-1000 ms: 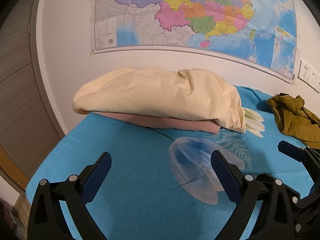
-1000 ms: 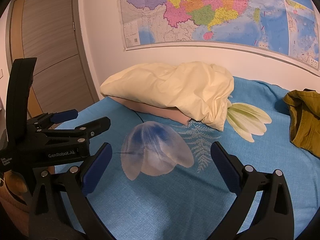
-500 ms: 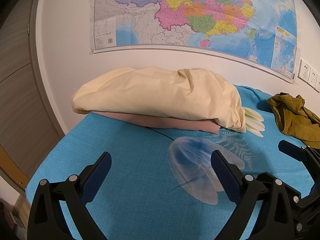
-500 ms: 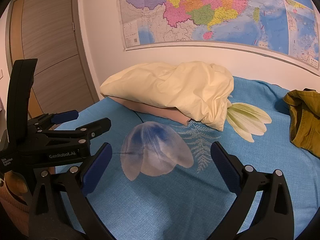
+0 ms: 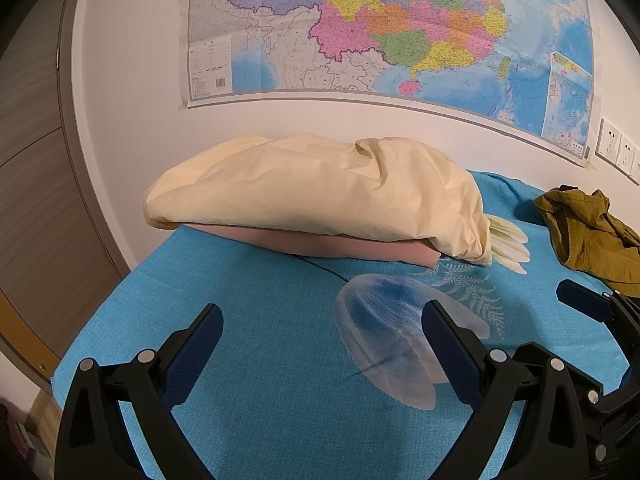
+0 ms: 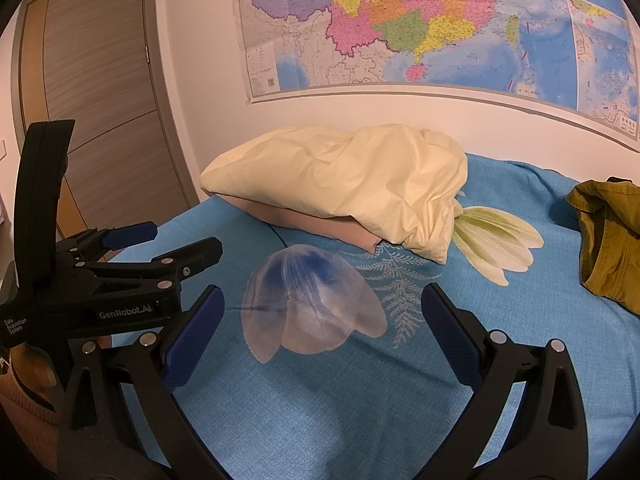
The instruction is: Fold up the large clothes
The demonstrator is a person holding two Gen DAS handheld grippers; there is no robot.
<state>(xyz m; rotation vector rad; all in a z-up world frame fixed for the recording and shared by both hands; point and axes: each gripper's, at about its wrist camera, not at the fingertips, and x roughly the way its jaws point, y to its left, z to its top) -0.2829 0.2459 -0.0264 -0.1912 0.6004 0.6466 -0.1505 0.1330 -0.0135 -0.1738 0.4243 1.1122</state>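
Observation:
An olive-green garment (image 5: 588,236) lies crumpled at the far right of the bed, also at the right edge of the right wrist view as the garment (image 6: 608,240). My left gripper (image 5: 322,332) hovers open over the blue bedspread (image 5: 240,344), with nothing between its fingers. My right gripper (image 6: 322,312) is open too, empty, above the printed flower. The left gripper's body (image 6: 100,280) shows at the left of the right wrist view. Both grippers are well short of the garment.
A cream pillow (image 5: 320,196) rests on a pink one (image 5: 340,246) at the head of the bed, against the wall under a large map (image 5: 400,32). A wooden door (image 6: 92,100) stands to the left. Wall sockets (image 5: 618,150) sit at far right.

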